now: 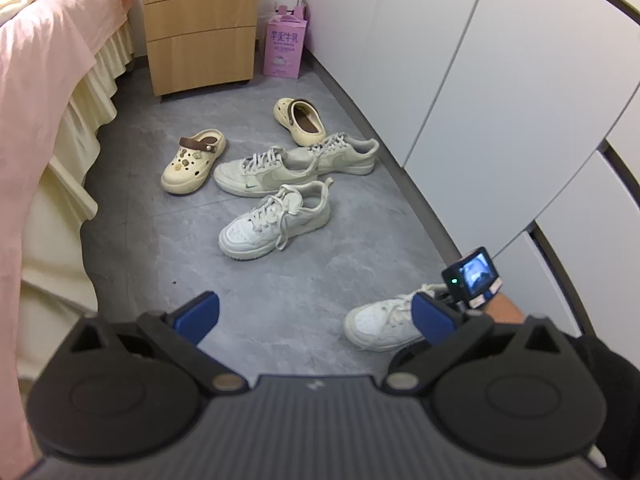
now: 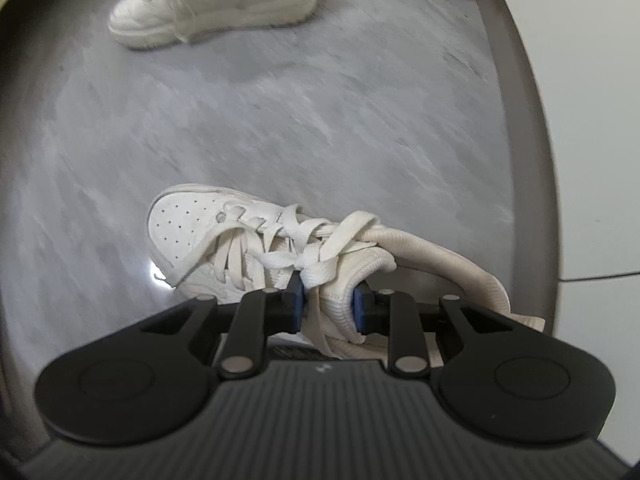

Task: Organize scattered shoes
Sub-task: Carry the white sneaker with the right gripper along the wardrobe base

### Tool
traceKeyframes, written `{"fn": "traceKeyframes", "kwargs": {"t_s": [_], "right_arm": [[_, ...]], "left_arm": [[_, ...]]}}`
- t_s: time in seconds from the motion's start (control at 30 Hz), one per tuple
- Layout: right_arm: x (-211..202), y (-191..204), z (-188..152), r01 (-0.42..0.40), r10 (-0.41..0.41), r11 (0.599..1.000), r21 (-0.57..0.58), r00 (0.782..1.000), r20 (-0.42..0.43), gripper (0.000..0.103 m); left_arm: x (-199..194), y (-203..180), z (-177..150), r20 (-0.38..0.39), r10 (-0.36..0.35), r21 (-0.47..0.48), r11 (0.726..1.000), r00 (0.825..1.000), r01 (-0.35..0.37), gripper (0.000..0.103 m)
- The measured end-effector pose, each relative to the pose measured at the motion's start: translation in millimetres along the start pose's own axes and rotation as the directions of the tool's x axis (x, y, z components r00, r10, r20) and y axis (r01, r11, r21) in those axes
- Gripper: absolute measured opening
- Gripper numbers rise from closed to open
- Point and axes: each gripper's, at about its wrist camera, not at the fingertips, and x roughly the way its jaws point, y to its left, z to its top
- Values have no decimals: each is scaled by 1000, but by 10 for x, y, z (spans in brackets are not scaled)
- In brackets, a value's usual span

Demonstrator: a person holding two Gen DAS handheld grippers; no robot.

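My right gripper (image 2: 327, 304) is shut on the padded tongue of a white sneaker (image 2: 224, 236), whose toe points away to the left; the floor behind is blurred. That sneaker (image 1: 380, 322) shows low right in the left wrist view, half hidden by my own finger (image 1: 434, 316). My left gripper (image 1: 316, 314) hangs open above bare floor, holding nothing. Farther off lie a matching white sneaker (image 1: 276, 222), two cream sneakers (image 1: 264, 174) (image 1: 344, 154) overlapping each other, and two cream clogs (image 1: 194, 166) (image 1: 300, 120), apart from one another.
A wooden drawer cabinet (image 1: 200, 24) and a pink carton (image 1: 284, 44) stand at the back. A bed with pink sheet (image 1: 44, 92) runs along the left. White cupboard doors (image 1: 460, 60) line the right. A person's wrist (image 1: 506, 308) carries the right gripper's camera unit.
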Motion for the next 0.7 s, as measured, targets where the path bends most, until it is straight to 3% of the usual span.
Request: {"fn": "traceKeyframes", "kwargs": {"t_s": [0.47,0.7], "right_arm": [[-19,-271,-109,48,-48,999,-13,999,-13,28],[-101,-395,-153,31,-34,994,102,999,31,37]], "left_arm": [[61,-17,-20,-12,17,6,1000,1000,-17,103],[85,-21,-24,-19,21,11,1000,1000,-21,103]]}}
